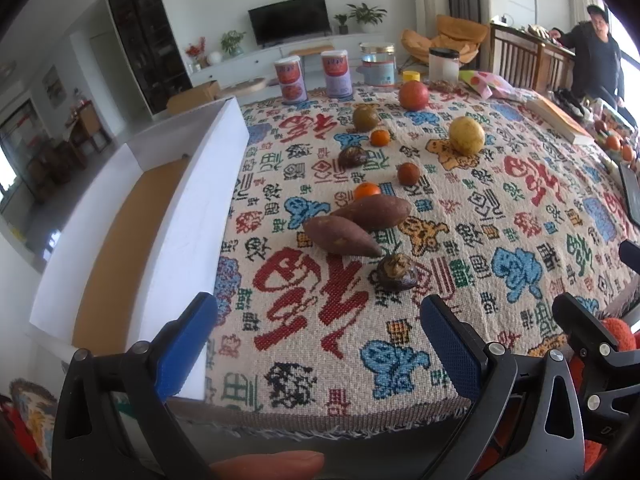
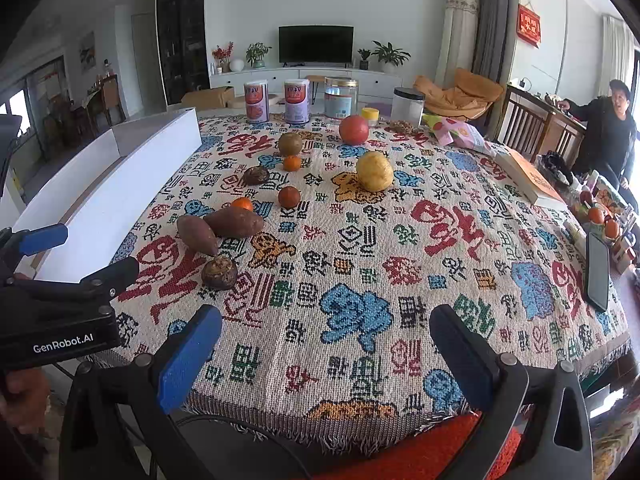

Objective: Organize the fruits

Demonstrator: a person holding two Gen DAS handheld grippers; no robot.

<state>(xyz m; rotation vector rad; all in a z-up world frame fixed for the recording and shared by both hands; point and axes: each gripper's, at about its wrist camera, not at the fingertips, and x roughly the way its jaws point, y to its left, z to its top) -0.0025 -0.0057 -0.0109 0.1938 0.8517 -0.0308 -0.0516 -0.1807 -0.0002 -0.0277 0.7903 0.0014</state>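
Both your grippers hover at the table's near edge, jaws spread wide, holding nothing.

Your left gripper [image 1: 318, 344] sits beside the white box [image 1: 168, 216]; your right gripper [image 2: 326, 354] faces bare tablecloth [image 2: 400, 240]. The sweet potatoes [image 2: 220, 226] and mushroom [image 2: 219, 273] lie near the box's long wall, the yellow fruit [image 2: 374, 171] farther back.

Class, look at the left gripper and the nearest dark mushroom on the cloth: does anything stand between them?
Nothing visible does. The left gripper is open at the table's near edge, and only bare patterned cloth lies before the mushroom. The two sweet potatoes lie beyond it.
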